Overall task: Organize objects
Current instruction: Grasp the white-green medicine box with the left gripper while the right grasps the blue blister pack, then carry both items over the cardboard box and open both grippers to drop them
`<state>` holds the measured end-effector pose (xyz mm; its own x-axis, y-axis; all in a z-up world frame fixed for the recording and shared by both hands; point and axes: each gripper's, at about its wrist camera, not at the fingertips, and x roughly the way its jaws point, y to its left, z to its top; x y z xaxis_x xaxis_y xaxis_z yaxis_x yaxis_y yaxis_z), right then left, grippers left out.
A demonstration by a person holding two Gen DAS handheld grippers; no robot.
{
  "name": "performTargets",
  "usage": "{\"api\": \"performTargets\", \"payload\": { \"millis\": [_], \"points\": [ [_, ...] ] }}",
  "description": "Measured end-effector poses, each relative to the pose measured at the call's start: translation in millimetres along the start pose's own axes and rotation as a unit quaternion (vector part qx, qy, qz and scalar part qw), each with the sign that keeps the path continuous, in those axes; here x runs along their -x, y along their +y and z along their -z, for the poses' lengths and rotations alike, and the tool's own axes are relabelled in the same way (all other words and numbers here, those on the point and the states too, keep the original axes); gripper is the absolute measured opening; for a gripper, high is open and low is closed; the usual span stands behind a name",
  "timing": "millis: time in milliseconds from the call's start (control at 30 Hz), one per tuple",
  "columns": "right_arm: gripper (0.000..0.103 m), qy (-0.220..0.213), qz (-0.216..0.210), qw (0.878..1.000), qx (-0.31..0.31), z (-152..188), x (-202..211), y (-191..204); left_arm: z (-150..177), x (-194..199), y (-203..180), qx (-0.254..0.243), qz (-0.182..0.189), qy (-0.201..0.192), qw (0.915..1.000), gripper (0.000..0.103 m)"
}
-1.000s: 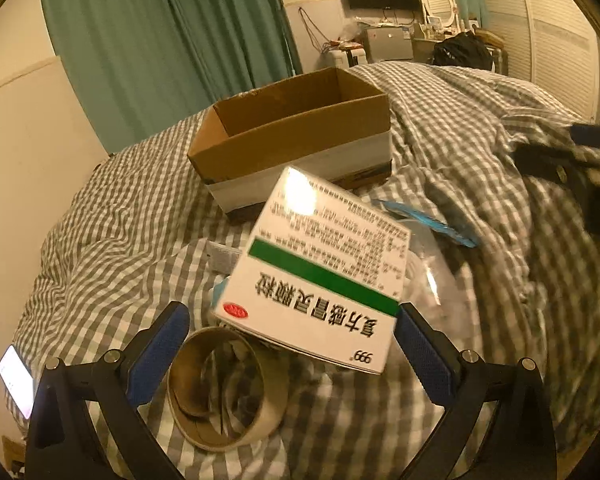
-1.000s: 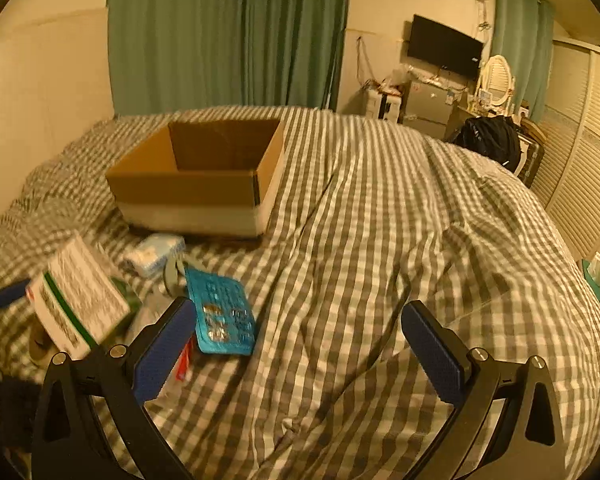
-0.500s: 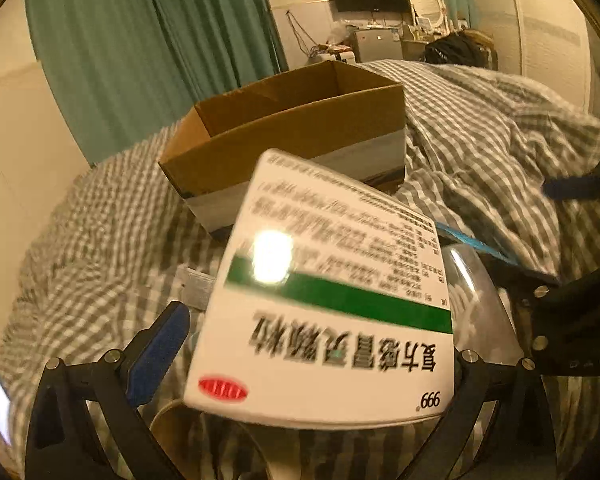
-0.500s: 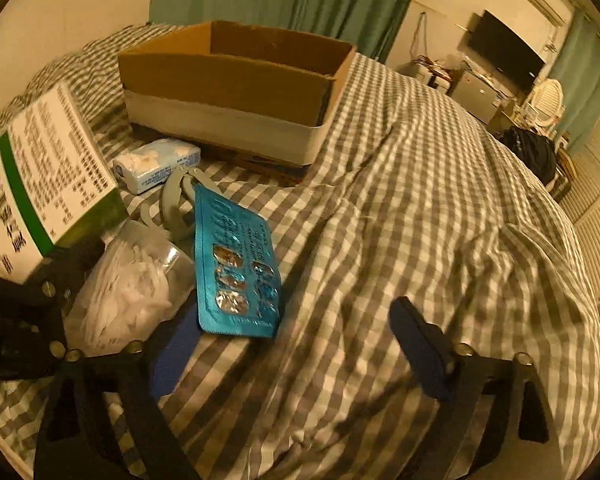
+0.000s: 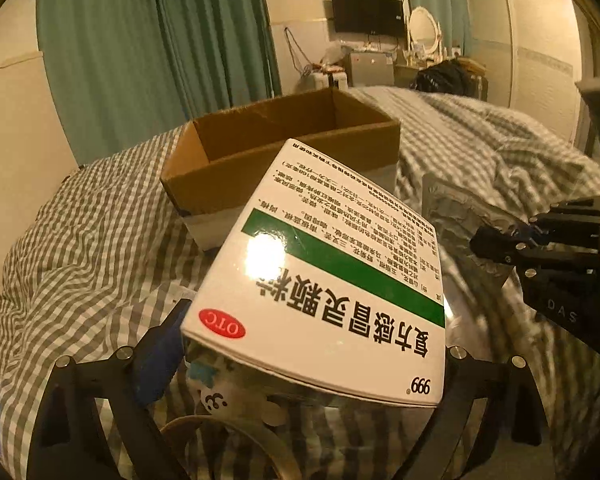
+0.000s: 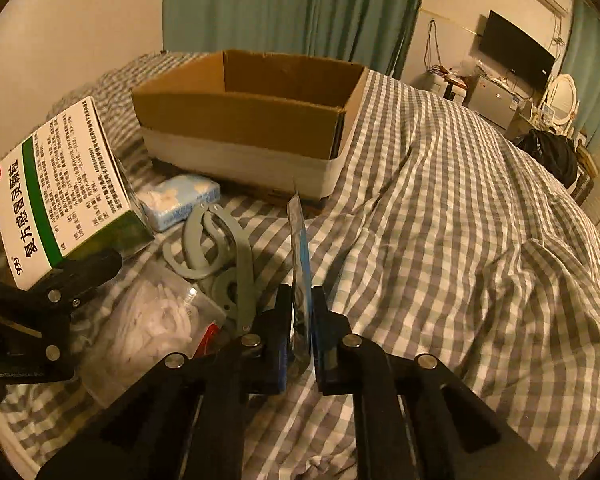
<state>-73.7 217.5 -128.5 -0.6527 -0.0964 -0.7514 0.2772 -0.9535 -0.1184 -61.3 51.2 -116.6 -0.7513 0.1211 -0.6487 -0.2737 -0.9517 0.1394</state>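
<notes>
Left gripper (image 5: 312,364) closed on the medicine box (image 5: 328,272), raised before the cardboard box (image 6: 252,120) on the bed (image 6: 460,240). Right gripper (image 6: 300,332) pinches the blister pack (image 6: 300,248) edge-on. Risk: the thin pack may slip or twist out during transfer.

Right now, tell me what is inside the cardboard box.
The cardboard box shows only bare brown inner walls in both views. Its floor is hidden behind the near wall, so contents cannot be ruled out.
</notes>
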Motion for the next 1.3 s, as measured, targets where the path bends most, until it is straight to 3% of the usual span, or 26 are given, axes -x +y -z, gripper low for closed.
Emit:
{"api": "performTargets", "payload": {
  "millis": [200,333,500,667,833,1067,1300],
  "points": [
    [0.009,-0.039,-0.011,0.999,-0.011,-13,35,-5,-16,24,8,0.021,0.0,-0.019,0.9996,0.095],
    [0.009,-0.075,0.011,0.997,0.011,-33,60,-3,-37,36,14,0.024,-0.02,-0.027,0.9991,0.095],
    [0.009,-0.117,0.006,0.993,0.023,-67,84,-4,-74,42,33,0.055,-0.013,-0.043,0.9975,0.095],
    [0.009,-0.143,-0.026,0.989,0.016,-110,94,-10,-120,27,52,0.06,0.002,-0.057,0.9965,0.095],
    [0.009,-0.149,-0.046,0.988,0.002,-155,78,-20,-156,-8,82,0.092,-0.001,-0.056,0.9942,0.095],
    [0.009,-0.123,-0.059,0.99,-0.02,-200,20,-34,-173,-61,119,0.144,0.014,-0.024,0.9891,0.095],
    [0.009,-0.096,-0.076,0.992,-0.033,-225,-45,-41,-174,-102,120,0.12,0.017,-0.014,0.9925,0.095]
  ]
}}
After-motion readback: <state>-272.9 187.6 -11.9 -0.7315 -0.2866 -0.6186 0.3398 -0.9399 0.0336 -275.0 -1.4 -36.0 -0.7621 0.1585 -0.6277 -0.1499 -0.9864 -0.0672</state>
